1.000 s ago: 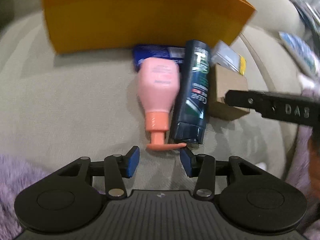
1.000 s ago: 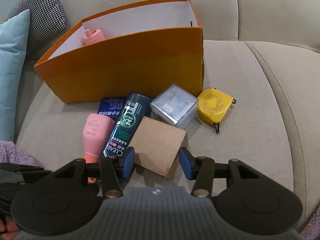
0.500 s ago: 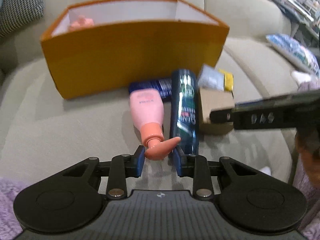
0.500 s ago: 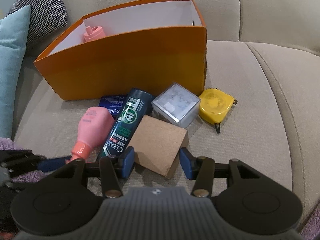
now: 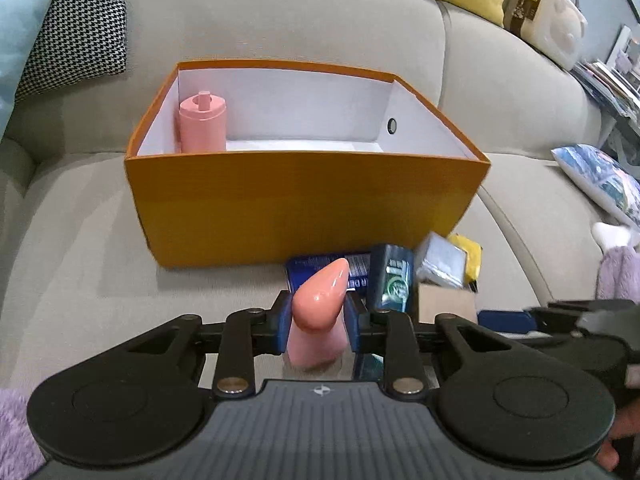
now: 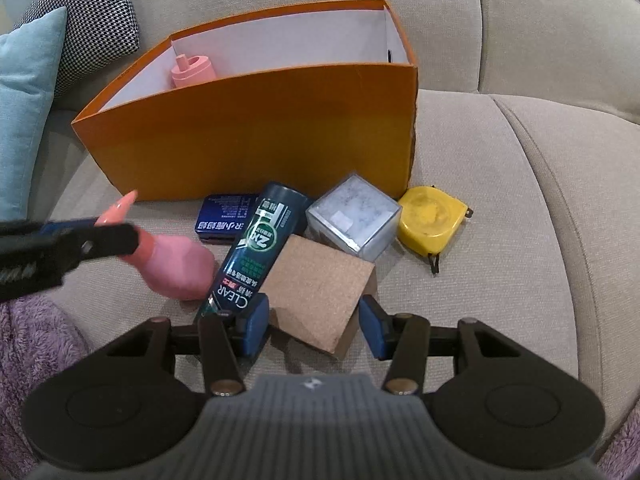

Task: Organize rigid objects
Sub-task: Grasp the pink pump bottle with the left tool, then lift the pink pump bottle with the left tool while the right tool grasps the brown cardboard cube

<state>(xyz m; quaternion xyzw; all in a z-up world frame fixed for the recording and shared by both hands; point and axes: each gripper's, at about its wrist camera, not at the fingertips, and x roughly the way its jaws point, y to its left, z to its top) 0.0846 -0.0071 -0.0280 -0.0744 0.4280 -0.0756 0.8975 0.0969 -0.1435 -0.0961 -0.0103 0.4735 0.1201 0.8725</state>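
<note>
Two tools work a sofa [image 6: 520, 168] strewn with small goods.

At left, the left tool [image 5: 316, 322], jaws just closed, grips the pink pump bottle [image 6: 176, 260] by its neck, near the orange box [image 6: 256, 136]. Rightward lie a dark shampoo bottle [image 6: 260, 244], then the cork block [image 6: 316, 288] between the right tool's [image 6: 314, 322] half-wide jaws, untouched.

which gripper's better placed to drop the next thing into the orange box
Left. The left gripper is shut on the pink pump bottle and faces the orange box. The right gripper only straddles the cork block, pads not pressing.
</note>
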